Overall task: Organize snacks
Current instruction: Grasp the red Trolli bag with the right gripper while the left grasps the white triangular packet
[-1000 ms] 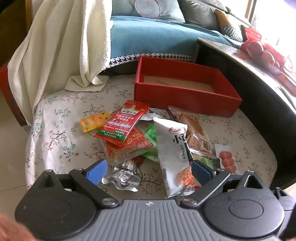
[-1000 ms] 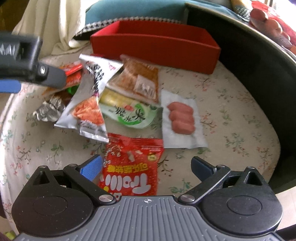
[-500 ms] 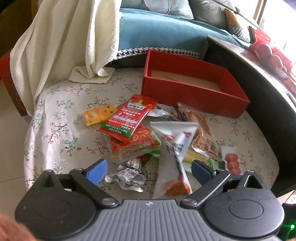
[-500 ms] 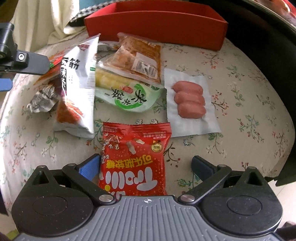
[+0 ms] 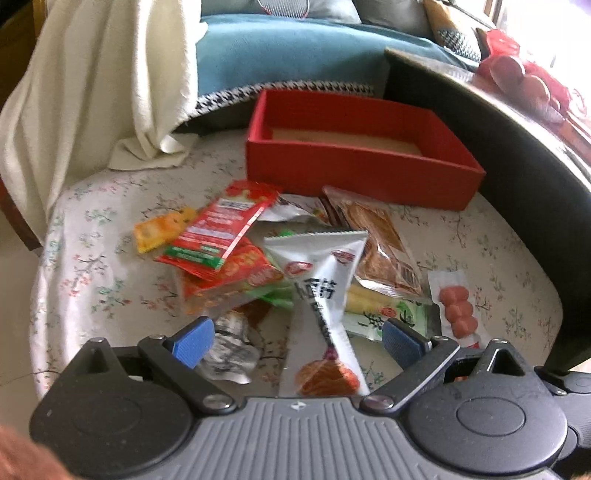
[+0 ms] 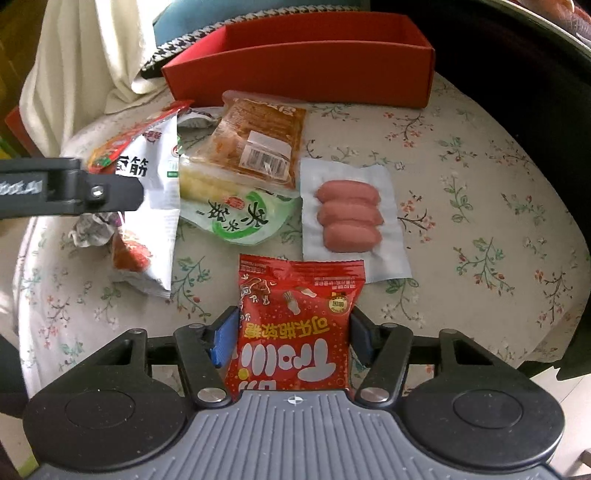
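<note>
Right hand-held gripper (image 6: 293, 338) closed onto red snack bag (image 6: 295, 328); left hand-held gripper (image 5: 297, 338) open.

Glossy plastic snack packets (image 6: 295, 325), floral cloth (image 6: 480, 221)

Floral tablecloth (image 5: 92, 280) covers round table, small flower-and-branch print on pale ground. Cream towel (image 5: 110, 85) hangs at back left, lower end crumpled on cloth. Behind it, teal sofa cushion (image 5: 288, 55) with houndstooth trim (image 5: 288, 90) along front edge. Badminton racket (image 5: 282, 3) head just visible at top. Dark curved tabletop (image 5: 517, 147) at right; blurred red items (image 5: 524, 74) on it, kind unclear.
</note>
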`<state>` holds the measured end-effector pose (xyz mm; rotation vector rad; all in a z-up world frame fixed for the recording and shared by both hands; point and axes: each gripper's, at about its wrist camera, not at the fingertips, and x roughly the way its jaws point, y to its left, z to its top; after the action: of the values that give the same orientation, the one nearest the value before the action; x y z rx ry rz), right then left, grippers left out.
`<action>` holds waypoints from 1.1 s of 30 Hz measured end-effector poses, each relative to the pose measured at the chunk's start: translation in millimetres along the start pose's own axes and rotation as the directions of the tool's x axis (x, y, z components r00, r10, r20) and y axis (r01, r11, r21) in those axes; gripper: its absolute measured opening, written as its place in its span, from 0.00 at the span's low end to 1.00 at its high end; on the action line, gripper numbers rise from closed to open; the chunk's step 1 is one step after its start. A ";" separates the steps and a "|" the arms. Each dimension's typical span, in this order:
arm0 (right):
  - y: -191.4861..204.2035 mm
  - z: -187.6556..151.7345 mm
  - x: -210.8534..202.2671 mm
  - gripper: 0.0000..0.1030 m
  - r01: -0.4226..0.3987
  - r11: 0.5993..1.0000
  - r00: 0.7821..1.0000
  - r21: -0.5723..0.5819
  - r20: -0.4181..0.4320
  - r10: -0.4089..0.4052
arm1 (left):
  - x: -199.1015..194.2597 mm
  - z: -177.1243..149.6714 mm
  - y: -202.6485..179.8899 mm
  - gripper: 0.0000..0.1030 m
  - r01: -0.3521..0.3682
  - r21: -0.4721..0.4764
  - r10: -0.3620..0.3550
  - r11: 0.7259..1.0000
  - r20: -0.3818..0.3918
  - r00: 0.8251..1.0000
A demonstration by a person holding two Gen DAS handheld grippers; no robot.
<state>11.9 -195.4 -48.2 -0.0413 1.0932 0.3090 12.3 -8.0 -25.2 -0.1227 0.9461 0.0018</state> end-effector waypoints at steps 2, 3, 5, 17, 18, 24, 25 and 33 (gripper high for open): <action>0.1 -0.7 1.4 0.68 0.002 1.000 1.000 -0.008 0.007 -0.002 | 6.4 2.3 -3.5 0.90 -0.002 -0.004 0.002 1.000 -0.008 1.000; -0.2 -0.8 1.6 0.69 0.001 1.000 1.000 -0.008 0.010 -0.001 | 10.3 3.9 -5.3 0.90 -0.008 -0.006 0.008 1.000 -0.007 1.000; -0.9 -2.1 0.7 0.72 0.001 1.000 1.000 -0.007 0.016 -0.001 | 19.2 5.3 -9.1 0.90 -0.031 -0.002 0.031 1.000 -0.024 0.999; -5.3 -7.0 4.6 0.85 0.027 1.000 1.000 -0.006 0.009 -0.027 | 34.7 -1.0 -24.9 0.39 -0.104 0.115 0.108 0.988 -0.023 0.994; -8.0 -6.9 1.3 0.72 0.027 1.000 1.000 0.009 0.013 -0.027 | 36.2 -0.5 -23.5 0.32 -0.071 0.107 0.077 0.992 -0.048 0.996; -16.1 -6.8 -4.4 0.62 0.012 0.998 1.000 0.058 0.005 -0.012 | 24.7 -3.2 -22.0 0.19 -0.008 0.100 0.015 0.995 -0.064 0.998; -16.2 -6.0 -6.7 0.62 0.006 0.998 1.000 0.064 0.009 -0.007 | 21.0 -3.5 -20.8 0.18 0.003 0.100 0.003 0.995 -0.057 0.998; -14.8 3.0 -32.9 0.62 -0.019 0.995 0.995 0.099 0.097 0.009 | 7.4 -0.3 -8.2 0.15 0.039 0.062 -0.037 0.997 -0.034 0.999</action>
<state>4.5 -216.4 -19.6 0.0697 1.0118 0.2659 16.9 -16.6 -30.6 -0.0830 0.9756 -0.0649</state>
